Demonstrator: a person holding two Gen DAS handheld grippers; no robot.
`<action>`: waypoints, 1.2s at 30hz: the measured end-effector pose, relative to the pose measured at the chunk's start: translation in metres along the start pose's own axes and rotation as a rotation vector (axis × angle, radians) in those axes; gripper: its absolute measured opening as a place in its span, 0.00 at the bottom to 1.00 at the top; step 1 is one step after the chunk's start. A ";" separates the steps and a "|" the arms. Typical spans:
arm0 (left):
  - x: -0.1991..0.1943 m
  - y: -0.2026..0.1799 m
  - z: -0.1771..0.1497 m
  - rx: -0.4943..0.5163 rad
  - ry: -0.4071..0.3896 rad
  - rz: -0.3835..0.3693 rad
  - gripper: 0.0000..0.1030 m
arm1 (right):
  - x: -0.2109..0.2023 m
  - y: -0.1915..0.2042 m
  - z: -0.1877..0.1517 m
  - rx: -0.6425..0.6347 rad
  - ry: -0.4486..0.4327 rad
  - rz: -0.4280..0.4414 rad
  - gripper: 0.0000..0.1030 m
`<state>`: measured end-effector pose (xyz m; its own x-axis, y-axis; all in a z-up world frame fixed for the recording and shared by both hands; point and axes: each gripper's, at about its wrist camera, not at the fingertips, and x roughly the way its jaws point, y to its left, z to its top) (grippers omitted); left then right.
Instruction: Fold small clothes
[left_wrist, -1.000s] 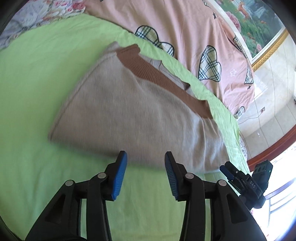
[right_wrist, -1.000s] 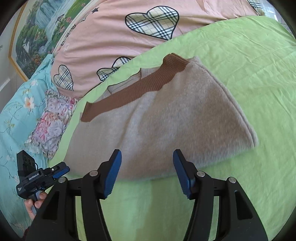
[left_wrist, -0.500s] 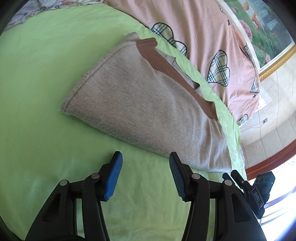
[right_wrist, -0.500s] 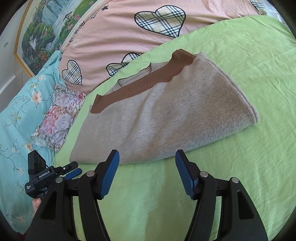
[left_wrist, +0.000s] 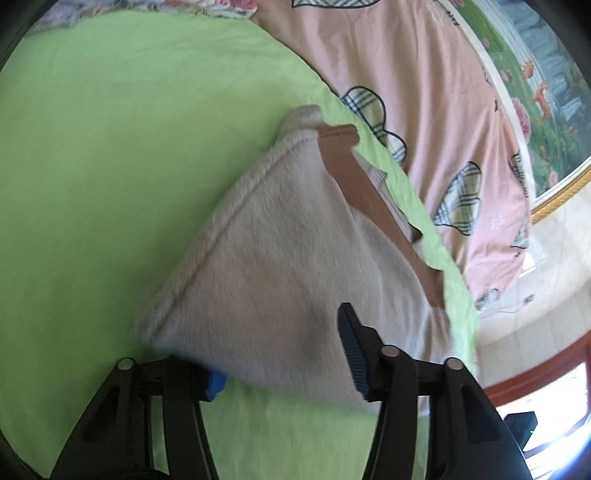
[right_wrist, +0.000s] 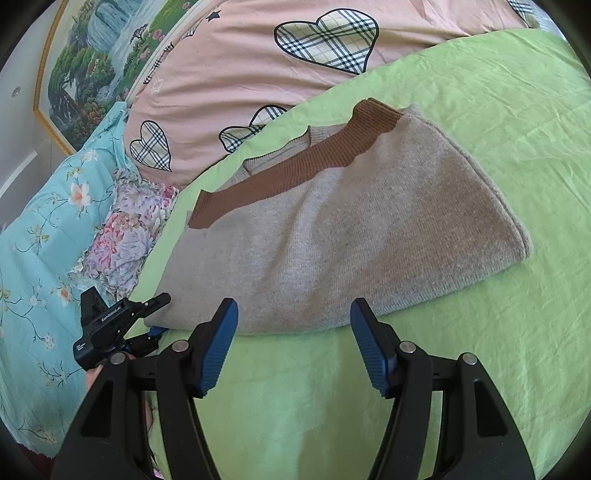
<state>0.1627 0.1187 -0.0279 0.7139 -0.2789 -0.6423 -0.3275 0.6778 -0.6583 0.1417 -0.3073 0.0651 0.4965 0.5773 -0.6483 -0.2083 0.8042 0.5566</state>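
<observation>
Left gripper (left_wrist: 284, 354) has pushed forward since half a second ago: then it sat short of the folded beige sweater (right_wrist: 332, 236) with green sheet between pads and knit, now it straddles the sweater's near corner. One blue pad (left_wrist: 216, 382) is mostly hidden under the fabric edge, the other pad (left_wrist: 349, 347) lies on top of the knit. Jaws are spread wide, not clamped. Left view is motion-blurred.

Right gripper (right_wrist: 293, 347) is little changed: jaws apart, holding nothing, hovering just short of the sweater's near long edge, over the green sheet (right_wrist: 480, 350). Its view sits a bit closer to the sweater than before.

The sweater has not shifted; it lies folded flat on the green sheet, brown ribbed band (right_wrist: 295, 170) along its far edge, toward the pink heart-print quilt (right_wrist: 258, 66). In the right view the left gripper (right_wrist: 155, 317) shows at the sweater's left near corner, one finger above the fabric edge and one below.

Floral bedding (right_wrist: 44, 236) lies left of the sweater, beyond the sheet edge. A framed landscape picture (right_wrist: 96, 55) hangs behind the quilt.
</observation>
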 end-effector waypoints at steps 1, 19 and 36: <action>0.002 -0.003 0.002 0.014 -0.007 0.017 0.36 | 0.001 -0.001 0.002 0.003 0.001 0.005 0.62; 0.045 -0.197 -0.040 0.494 0.037 -0.104 0.07 | 0.024 -0.041 0.112 0.067 0.086 0.233 0.62; 0.089 -0.205 -0.082 0.657 0.126 -0.049 0.06 | 0.188 -0.006 0.158 0.031 0.337 0.331 0.46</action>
<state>0.2426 -0.1009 0.0172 0.6273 -0.3701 -0.6852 0.1767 0.9245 -0.3376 0.3695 -0.2258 0.0216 0.1055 0.8198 -0.5628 -0.2819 0.5674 0.7737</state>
